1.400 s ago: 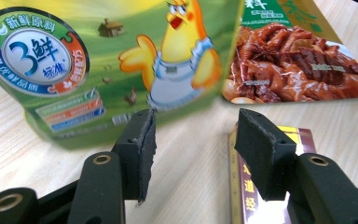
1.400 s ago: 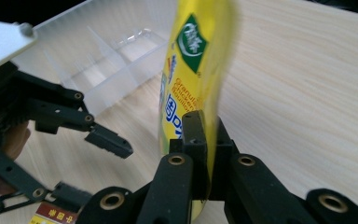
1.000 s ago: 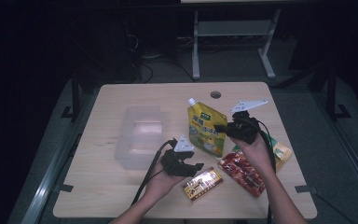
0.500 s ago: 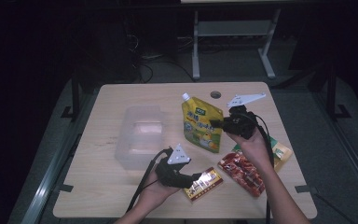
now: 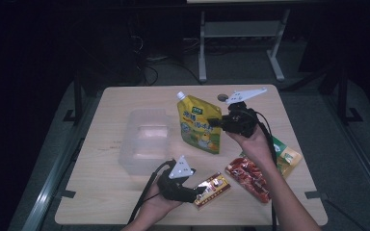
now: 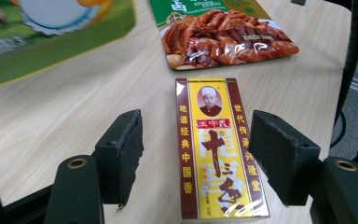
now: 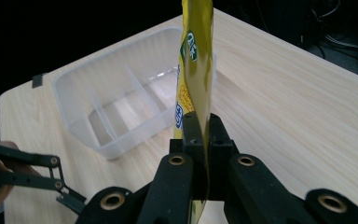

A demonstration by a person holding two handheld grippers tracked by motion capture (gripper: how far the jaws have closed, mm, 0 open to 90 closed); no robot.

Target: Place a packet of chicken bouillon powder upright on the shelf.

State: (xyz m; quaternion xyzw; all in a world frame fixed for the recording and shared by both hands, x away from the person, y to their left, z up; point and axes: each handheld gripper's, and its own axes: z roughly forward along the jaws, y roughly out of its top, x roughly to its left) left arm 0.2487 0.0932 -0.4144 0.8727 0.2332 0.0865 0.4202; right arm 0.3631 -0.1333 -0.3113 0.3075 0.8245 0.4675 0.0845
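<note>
My right gripper [image 5: 216, 122] is shut on the edge of a yellow spout pouch [image 5: 198, 126] and holds it upright above the table, just right of the clear container [image 5: 147, 139]. In the right gripper view the pouch [image 7: 196, 60] stands edge-on in the shut jaws of the right gripper [image 7: 201, 135], with the container [image 7: 116, 107] behind it. Near the front edge my left gripper [image 5: 198, 190] is open. A yellow and maroon spice box [image 6: 216, 149] lies flat between the pads of the left gripper [image 6: 200, 154], without touching them.
A red meat packet [image 5: 250, 177] lies right of the spice box [image 5: 213, 189], with a green and orange packet [image 5: 286, 156] behind it. The container has dividers inside and holds nothing. The table's front edge [image 5: 125, 216] is close to my left hand.
The right gripper has carried the pouch a little left, toward the container. The left gripper has moved toward the front edge and come up to the spice box.
</note>
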